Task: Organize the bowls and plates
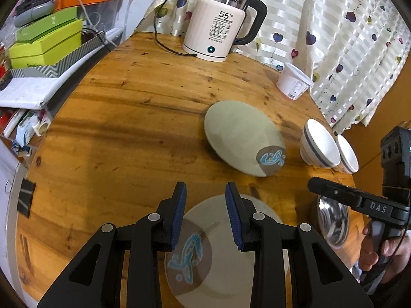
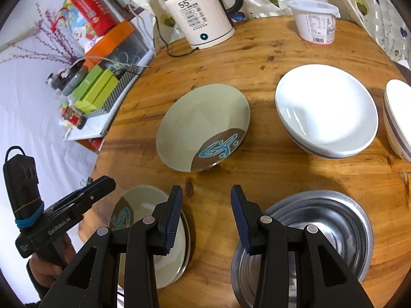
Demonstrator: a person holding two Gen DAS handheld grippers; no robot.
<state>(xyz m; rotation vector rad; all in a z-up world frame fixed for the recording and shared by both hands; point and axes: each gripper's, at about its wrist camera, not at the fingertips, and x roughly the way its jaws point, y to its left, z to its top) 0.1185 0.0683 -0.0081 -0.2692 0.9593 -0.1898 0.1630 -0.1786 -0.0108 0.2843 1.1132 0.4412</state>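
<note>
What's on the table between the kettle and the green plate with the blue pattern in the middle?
Nothing: between the kettle and the middle green plate there is only bare wood of the table. The right wrist view shows it best; the left wrist view agrees.

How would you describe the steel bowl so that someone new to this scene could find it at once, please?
Start at the round wooden table with the white kettle at its far edge. Come to the near edge, right of the two green plates: the steel bowl sits under the right gripper. It alone is shiny metal; the other bowls are white.
</note>
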